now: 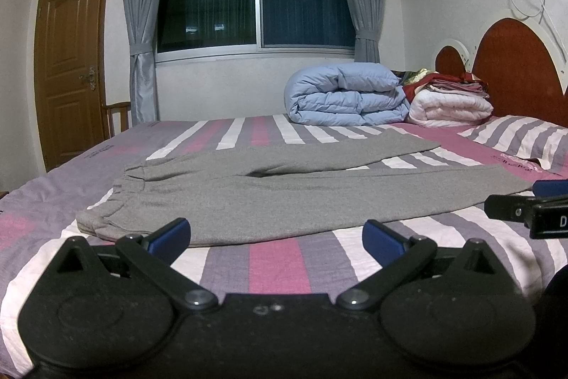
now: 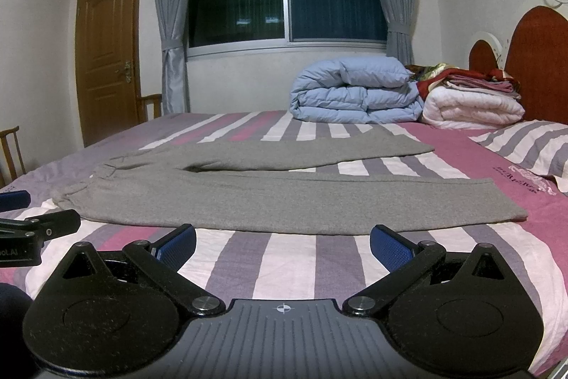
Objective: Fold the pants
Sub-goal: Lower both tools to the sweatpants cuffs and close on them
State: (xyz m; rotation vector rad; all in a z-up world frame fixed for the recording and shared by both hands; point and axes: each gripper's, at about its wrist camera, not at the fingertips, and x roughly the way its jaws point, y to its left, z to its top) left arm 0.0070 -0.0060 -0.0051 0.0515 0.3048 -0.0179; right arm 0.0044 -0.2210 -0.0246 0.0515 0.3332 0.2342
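Grey knit jersey pants [image 1: 284,187] lie flat and unfolded on the striped pink, purple and white bedsheet [image 1: 273,265], waistband at 9 o'clock, both legs running toward 3 o'clock. The left gripper [image 1: 277,240] hovers level and low at 6 o'clock of the waistband end, blue-padded fingers [image 1: 170,235] spread, released. The right gripper [image 2: 283,245] is held level beside it, before the near leg, fingers [image 2: 390,249] likewise released, empty.
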